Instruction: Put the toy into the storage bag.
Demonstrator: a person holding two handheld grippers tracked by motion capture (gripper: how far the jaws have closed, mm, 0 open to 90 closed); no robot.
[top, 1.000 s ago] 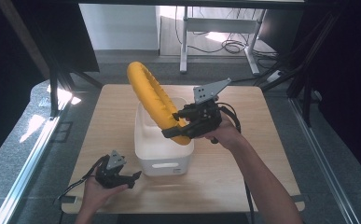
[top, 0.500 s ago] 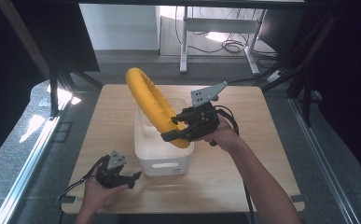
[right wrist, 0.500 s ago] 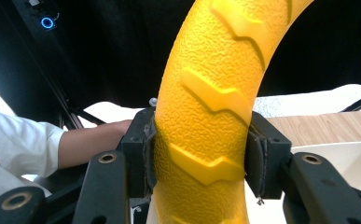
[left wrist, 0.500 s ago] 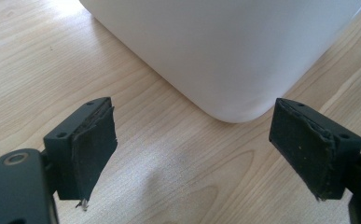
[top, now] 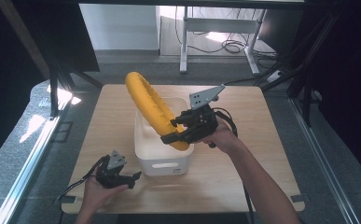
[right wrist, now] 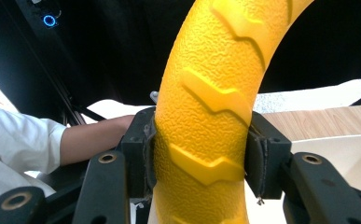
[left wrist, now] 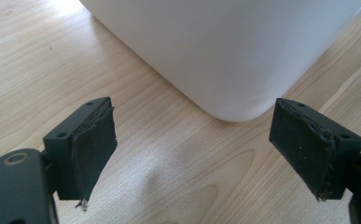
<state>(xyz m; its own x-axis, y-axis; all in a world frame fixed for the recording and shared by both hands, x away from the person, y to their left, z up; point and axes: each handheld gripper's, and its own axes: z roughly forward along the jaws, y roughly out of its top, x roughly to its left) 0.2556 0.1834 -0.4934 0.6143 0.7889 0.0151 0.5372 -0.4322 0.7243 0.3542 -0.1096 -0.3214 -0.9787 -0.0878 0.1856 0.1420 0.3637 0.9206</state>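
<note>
A yellow ring with tyre-like tread [top: 151, 105] stands tilted in the white bin [top: 143, 144] at the table's middle. My right gripper [top: 177, 131] is shut on the ring's lower right part, above the bin's right rim. The right gripper view has the yellow ring [right wrist: 211, 121] pinched between both pads [right wrist: 149, 154]. My left gripper [top: 132, 179] rests on the table by the bin's front left corner, open. Its two spread pads [left wrist: 96, 144] frame that rounded corner of the white bin [left wrist: 229, 51], and nothing lies between them.
The wooden table [top: 262, 121] has free surface to the right of the bin and along the front. A grey floor and a metal desk frame [top: 215, 28] lie beyond the far edge. A cable [top: 75, 186] trails from the left gripper off the front left edge.
My right gripper has come down and slightly left with the ring, bringing its lower part deeper into the bin. The left gripper has stayed in place.
</note>
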